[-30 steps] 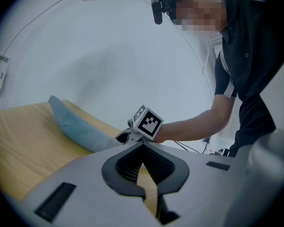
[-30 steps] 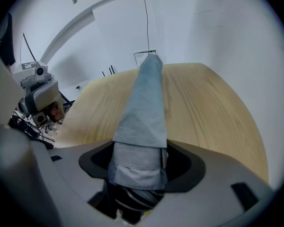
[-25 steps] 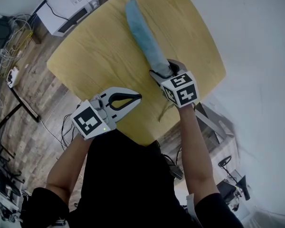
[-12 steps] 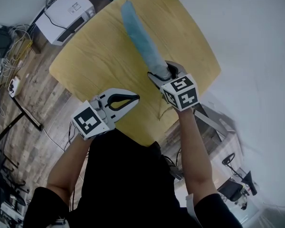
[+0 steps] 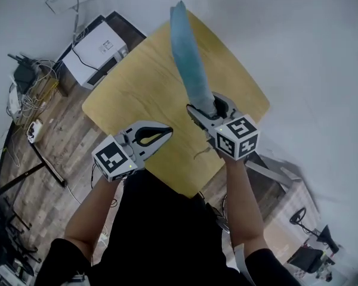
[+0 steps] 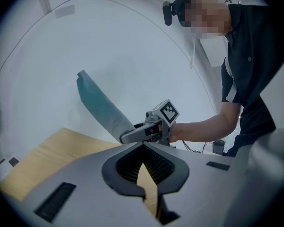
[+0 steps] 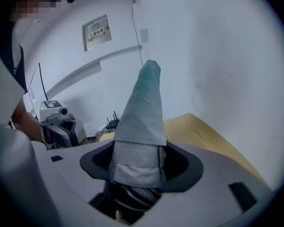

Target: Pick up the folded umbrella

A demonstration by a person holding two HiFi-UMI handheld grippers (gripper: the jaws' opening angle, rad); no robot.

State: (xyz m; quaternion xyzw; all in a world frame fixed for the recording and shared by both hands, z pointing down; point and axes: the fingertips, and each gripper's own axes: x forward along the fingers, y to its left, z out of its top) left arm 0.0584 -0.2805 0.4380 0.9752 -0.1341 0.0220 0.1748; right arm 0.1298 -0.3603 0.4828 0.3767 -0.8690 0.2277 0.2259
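Note:
The folded umbrella (image 5: 188,58) is long, wrapped in a light blue sleeve. My right gripper (image 5: 207,109) is shut on its near end and holds it tilted up off the wooden table (image 5: 137,94), far tip highest. In the right gripper view the umbrella (image 7: 142,122) fills the space between the jaws and rises away from the camera. My left gripper (image 5: 167,131) is shut with nothing in it, above the table's near edge, left of the umbrella. From the left gripper view the umbrella (image 6: 100,107) and the right gripper (image 6: 128,135) show ahead.
A white printer (image 5: 100,49) stands on the floor beyond the table's left corner, with cables and a power strip (image 5: 30,100) further left. A thin cord (image 5: 201,152) hangs below the right gripper. A white wall runs along the table's right side.
The right gripper has risen with the umbrella, whose far tip has lifted off the table and now points steeply up. The left gripper has risen a little, still shut.

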